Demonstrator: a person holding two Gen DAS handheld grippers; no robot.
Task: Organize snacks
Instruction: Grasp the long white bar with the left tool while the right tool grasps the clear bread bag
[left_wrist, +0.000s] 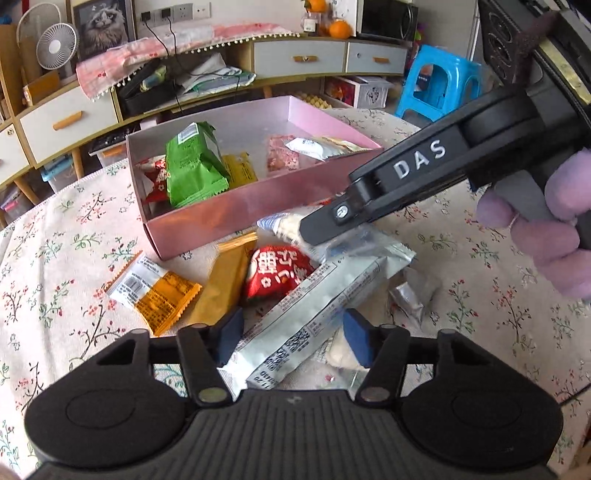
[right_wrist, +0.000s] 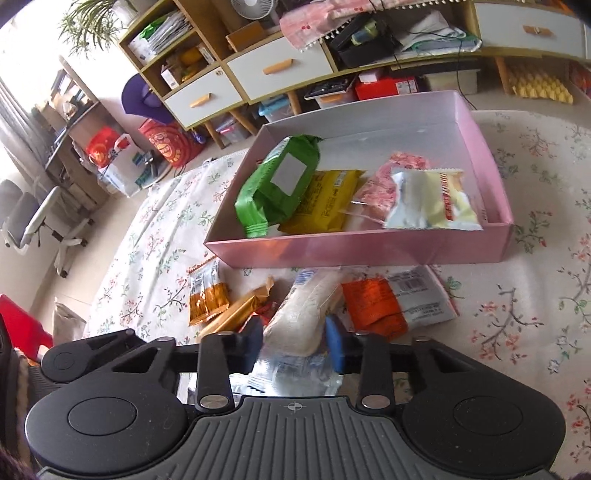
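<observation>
Snacks (left_wrist: 280, 277) lie heaped on the near cloth before the pink box (right_wrist: 369, 251), and with my right gripper (right_wrist: 293, 341) half-open astride the white packet (right_wrist: 303, 314) and my left gripper (left_wrist: 291, 334) half-open astride a silver one (left_wrist: 306, 317), neither visibly pinched, I risk dragging neighbours.

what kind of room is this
Most likely a lived-in home living room: a table with a floral tablecloth, a low sideboard with drawers holding a framed cat picture and a small fan, plus a blue plastic stool.
</observation>
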